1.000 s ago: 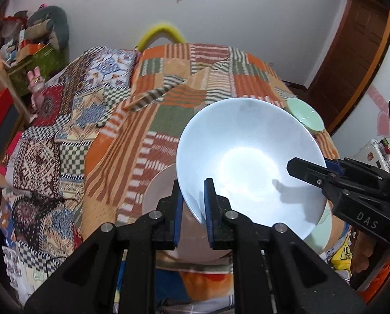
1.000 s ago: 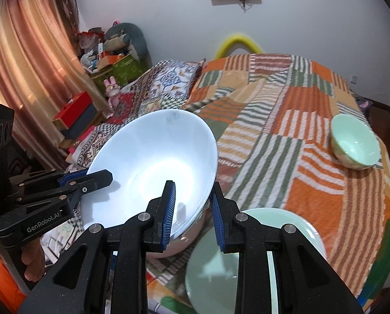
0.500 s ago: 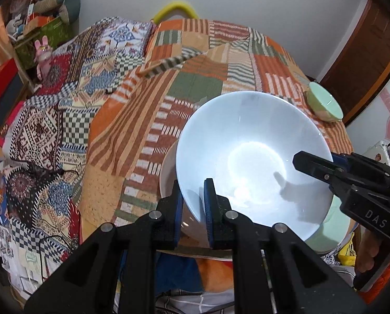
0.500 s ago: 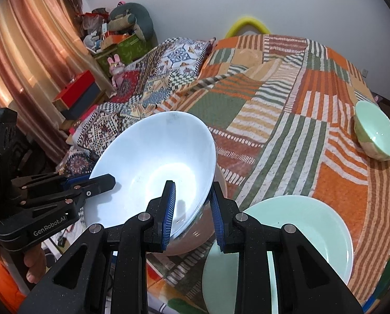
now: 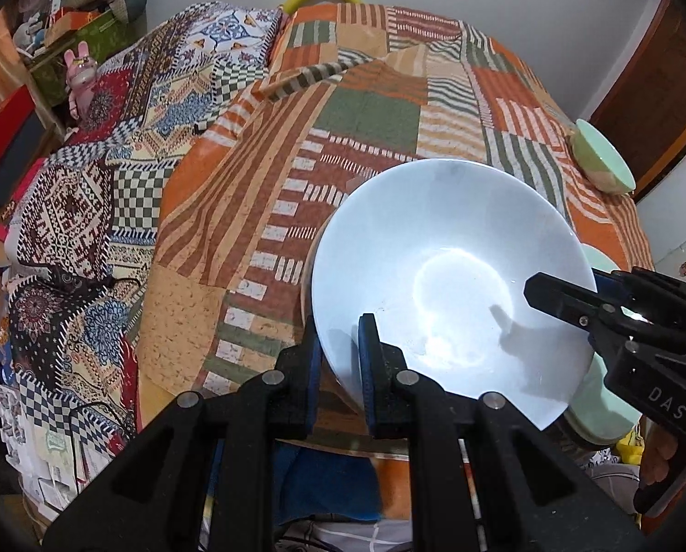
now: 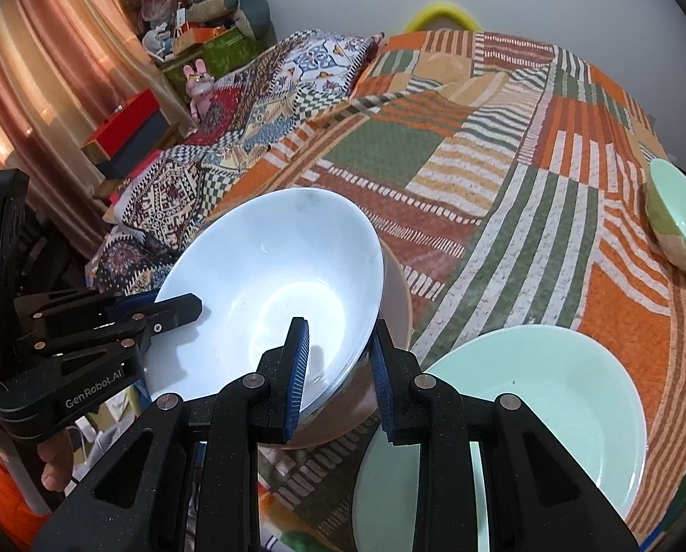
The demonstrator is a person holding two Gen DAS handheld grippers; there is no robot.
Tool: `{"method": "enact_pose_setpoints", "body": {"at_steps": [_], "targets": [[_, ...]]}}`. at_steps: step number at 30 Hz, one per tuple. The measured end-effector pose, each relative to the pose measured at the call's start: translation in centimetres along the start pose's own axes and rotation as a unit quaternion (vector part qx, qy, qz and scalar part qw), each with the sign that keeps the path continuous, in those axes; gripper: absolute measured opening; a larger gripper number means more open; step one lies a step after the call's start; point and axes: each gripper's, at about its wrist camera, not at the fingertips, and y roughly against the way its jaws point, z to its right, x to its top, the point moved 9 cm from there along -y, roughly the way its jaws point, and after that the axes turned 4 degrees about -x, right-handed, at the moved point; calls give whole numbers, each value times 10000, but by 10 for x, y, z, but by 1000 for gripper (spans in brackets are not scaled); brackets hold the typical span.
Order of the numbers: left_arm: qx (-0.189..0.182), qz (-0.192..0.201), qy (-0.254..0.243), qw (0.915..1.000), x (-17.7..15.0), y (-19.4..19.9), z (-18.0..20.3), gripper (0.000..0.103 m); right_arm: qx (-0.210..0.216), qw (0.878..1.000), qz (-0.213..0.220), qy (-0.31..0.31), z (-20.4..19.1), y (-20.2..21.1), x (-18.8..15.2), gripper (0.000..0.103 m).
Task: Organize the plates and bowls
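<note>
A large white bowl point(image 5: 444, 276) point(image 6: 269, 285) is held tilted just above a beige plate point(image 6: 396, 303) at the near edge of the patchwork-covered table point(image 5: 370, 115). My left gripper point(image 5: 340, 359) is shut on the bowl's near rim. My right gripper point(image 6: 338, 368) straddles the opposite rim with a visible gap between its pads and the bowl wall. A pale green plate point(image 6: 527, 395) lies right of the beige plate. A small green bowl point(image 6: 676, 225) point(image 5: 603, 163) sits at the far right edge.
A bed with patterned quilts point(image 5: 113, 161) runs along the table's left side. Boxes and stuffed toys point(image 6: 196, 46) are piled by the curtain. A brown door point(image 5: 655, 69) stands at the right.
Both grippers have brought the white bowl lower and the views tilt down toward the table. The right gripper's jaws have spread wider around the rim.
</note>
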Motion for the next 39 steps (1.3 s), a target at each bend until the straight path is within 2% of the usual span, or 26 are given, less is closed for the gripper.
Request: {"method": "enact_pose_setpoints", "body": {"at_steps": [11,39], "targets": [[-70,-87,2,9999,0,-11,1,14,-13,9997,-216,-75,5,-15,-9,24],[-140,-154,150,9997,7,-22,-1,17,-31,9998,-189,22,5,-11,-9,27]]}}
